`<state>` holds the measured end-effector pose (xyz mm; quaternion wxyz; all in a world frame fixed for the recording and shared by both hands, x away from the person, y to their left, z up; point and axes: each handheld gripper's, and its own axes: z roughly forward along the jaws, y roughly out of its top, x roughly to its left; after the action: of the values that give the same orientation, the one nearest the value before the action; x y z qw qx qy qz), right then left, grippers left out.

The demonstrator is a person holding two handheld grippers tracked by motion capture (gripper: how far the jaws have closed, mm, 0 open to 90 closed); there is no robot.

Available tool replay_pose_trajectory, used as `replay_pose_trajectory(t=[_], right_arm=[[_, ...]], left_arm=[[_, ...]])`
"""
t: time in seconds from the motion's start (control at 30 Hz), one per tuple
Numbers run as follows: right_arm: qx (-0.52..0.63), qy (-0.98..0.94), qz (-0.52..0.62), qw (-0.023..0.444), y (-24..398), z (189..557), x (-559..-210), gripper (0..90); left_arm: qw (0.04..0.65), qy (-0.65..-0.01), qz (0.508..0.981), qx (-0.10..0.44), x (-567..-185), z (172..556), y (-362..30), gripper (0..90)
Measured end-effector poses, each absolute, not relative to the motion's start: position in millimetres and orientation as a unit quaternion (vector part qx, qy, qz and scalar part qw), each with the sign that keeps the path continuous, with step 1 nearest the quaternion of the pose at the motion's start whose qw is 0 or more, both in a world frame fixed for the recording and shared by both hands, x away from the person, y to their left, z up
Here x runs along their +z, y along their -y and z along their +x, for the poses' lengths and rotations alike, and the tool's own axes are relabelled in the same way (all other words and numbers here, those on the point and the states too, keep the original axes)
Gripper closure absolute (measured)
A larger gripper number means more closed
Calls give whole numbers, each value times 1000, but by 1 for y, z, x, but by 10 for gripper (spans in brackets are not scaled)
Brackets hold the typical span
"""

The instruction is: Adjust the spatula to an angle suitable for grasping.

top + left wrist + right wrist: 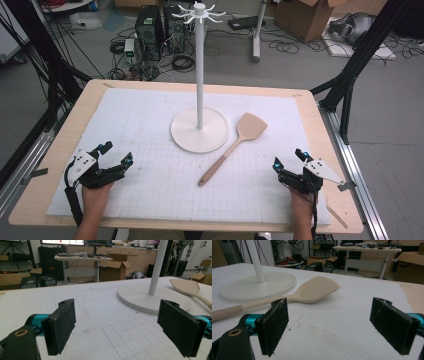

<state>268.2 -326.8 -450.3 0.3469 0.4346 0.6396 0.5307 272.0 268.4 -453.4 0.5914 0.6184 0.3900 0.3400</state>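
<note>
A wooden tabletop carries a white gridded mat, and around it the room is a workshop: grey floor strewn with cables, computer towers, cardboard boxes and black frame struts. On the mat stands a white hook stand, a tall pole on a round base, with a ring of hooks on top. Just right of the base lies a pale wooden spatula, flat, blade away from the person, handle slanting toward them. The left hand-held gripper and the right hand-held gripper rest near the front corners, jaws spread wide, holding nothing, well apart from the spatula.
</note>
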Motion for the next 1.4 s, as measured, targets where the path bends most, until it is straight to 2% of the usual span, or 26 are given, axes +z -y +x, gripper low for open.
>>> replay_pose_trajectory(t=[0.33,0.57,0.93,1.13,1.27,1.4], right_arm=[[526,-643,433,349,326,268,-450,145],[518,-648,435,350,323,268,-450,145],[509,-654,431,357,321,269,-450,145],[507,-655,431,359,321,269,-450,146],[506,-655,432,358,321,269,-450,147],[506,-655,433,357,321,269,-450,147]], left_arm=[[586,-398,616,346,-452,272,-267,164],[579,-393,638,321,-443,271,-250,175],[578,-353,693,249,-428,293,-199,188],[564,-326,724,229,-420,310,-171,248],[568,-307,741,185,-410,326,-142,285],[563,-288,756,171,-407,333,-119,313]])
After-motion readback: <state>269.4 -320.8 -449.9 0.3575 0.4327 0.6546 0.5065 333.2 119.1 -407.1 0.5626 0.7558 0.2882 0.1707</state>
